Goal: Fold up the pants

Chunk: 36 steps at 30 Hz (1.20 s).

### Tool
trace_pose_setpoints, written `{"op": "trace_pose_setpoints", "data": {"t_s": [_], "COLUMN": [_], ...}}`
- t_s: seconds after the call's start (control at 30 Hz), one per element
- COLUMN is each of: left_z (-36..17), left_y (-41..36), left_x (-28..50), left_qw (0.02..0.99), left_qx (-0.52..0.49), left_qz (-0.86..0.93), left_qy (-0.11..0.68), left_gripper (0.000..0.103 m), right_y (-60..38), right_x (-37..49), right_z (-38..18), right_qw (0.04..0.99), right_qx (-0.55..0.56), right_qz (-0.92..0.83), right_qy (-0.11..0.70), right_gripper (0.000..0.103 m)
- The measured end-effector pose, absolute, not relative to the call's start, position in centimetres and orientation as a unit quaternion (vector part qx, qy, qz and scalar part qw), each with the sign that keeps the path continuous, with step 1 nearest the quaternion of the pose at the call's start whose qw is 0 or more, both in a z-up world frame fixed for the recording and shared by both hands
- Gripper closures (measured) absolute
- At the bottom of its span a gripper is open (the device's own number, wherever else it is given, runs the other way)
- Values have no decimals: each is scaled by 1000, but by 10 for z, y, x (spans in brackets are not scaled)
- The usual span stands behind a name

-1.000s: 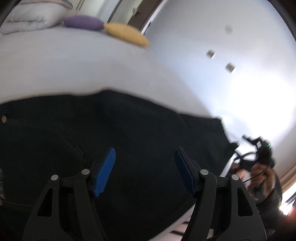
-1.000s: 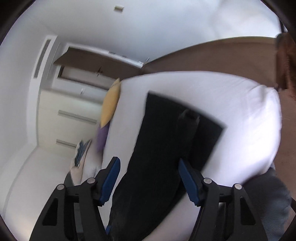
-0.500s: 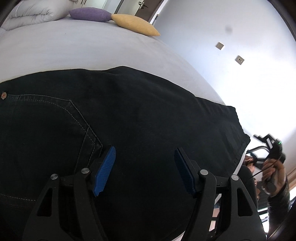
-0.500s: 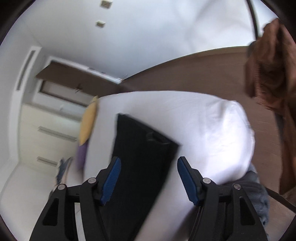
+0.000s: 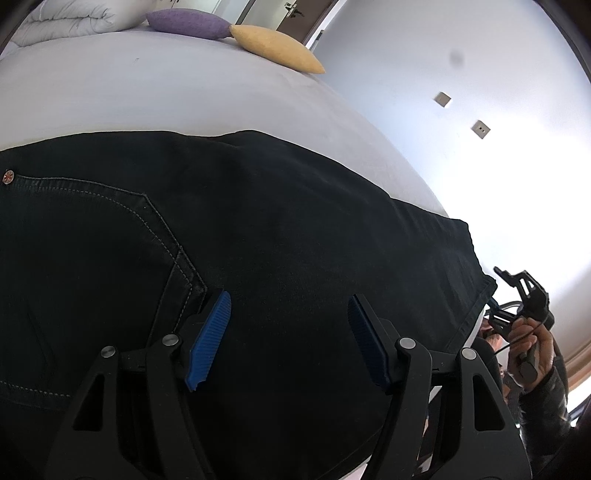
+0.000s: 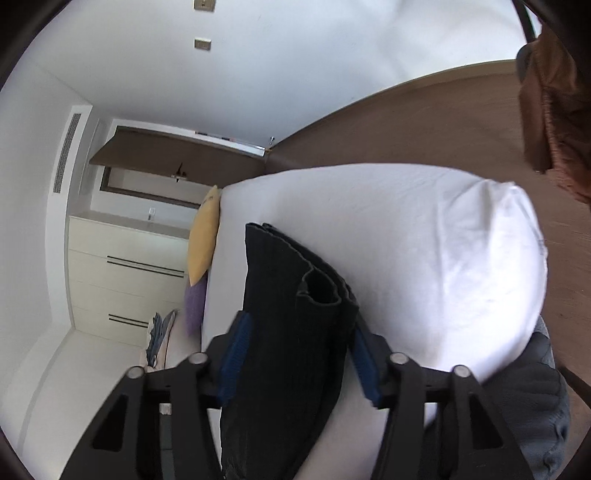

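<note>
Straddling the black jeans' (image 6: 291, 332) hem end, my right gripper (image 6: 299, 354) has been closing, not yet pinching; left gripper (image 5: 288, 339) spread above the pocket end, legs running lengthwise between.

Black pants (image 5: 277, 240); white bed (image 5: 166, 99); yellow pillow (image 5: 277, 48); purple pillow (image 5: 188, 24).

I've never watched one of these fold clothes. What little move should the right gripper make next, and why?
Probably finish closing on the hem. The right gripper has just been closing, and the pants leg end already sits between its fingers, though the grip looks incomplete. The left gripper is open over the pants, gripping nothing.
</note>
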<state>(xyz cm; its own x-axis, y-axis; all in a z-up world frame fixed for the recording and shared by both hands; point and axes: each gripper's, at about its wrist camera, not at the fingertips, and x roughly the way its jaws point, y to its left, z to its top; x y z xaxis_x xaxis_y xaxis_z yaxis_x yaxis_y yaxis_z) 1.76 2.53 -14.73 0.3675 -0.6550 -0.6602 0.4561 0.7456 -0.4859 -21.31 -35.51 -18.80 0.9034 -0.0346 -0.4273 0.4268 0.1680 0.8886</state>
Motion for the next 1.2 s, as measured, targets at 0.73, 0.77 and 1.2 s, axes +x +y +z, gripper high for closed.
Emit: {"op": "trace_pose_setpoints", "data": {"t_s": [0.73,0.77,1.2], "left_z": [-146,-145,-130], "left_y": [30,30,22], "left_x": [19,19,28], "left_qw": [818,818,776], "left_qx": [-127,-130,-235], "left_qz": [-328,-328,-334], "left_qy": [455,454,481], "left_gripper": [38,38,3], "right_y": [-187,-160,-70], "right_x": [-100,-90,-53], "right_z": [-90,-92,-135], "right_qw": [926,931,912], "right_qx": [201,142,-116], "right_qz": [-101,-98,-127], "right_qy": [304,321,373], "right_gripper": [92,92,92]}}
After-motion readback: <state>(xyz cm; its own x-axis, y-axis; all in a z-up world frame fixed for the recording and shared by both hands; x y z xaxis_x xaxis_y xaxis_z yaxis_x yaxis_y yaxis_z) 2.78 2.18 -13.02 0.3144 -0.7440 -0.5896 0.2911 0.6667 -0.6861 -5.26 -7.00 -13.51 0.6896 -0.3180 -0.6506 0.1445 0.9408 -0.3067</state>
